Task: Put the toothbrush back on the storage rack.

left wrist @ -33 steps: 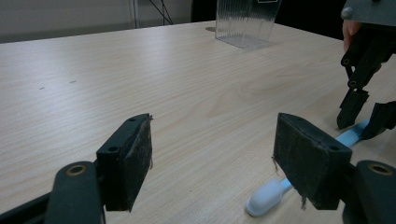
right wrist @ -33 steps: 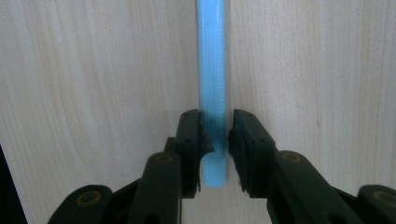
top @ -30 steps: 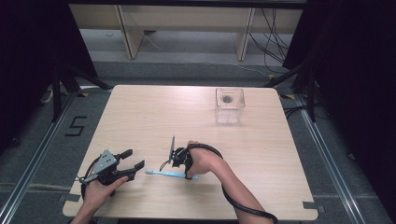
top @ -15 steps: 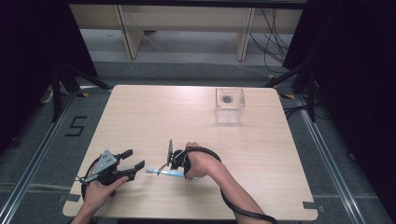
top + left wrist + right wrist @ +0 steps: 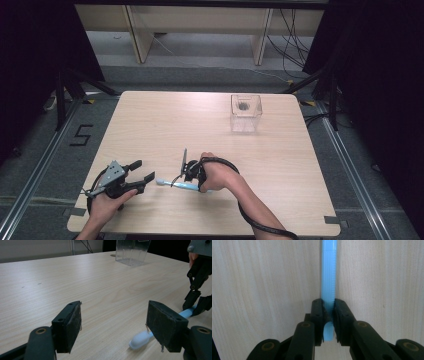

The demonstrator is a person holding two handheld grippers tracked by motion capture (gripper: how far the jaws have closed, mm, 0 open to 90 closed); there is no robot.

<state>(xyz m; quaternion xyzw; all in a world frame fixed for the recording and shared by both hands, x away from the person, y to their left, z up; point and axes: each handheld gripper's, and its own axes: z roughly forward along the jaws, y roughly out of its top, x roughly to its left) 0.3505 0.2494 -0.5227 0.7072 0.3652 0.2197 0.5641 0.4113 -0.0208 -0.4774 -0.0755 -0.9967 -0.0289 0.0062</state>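
On bench (image 5: 280,165), right tool (image 5: 328,312) pinches blue toothbrush (image 5: 328,277) handle tight for lifting; left tool (image 5: 117,332) waits wide apart beside brush head.

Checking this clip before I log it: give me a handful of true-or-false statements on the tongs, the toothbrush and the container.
1. The right tongs are shut on the light blue plastic toothbrush. True.
2. The left tongs grip the toothbrush head. False: they are open, with the head lying on the table by one jaw.
3. The clear ribbed plastic container stands at the far side of the pale wooden table. True.
4. The toothbrush stands inside the container. False: it lies near the table's front edge, far from the container.
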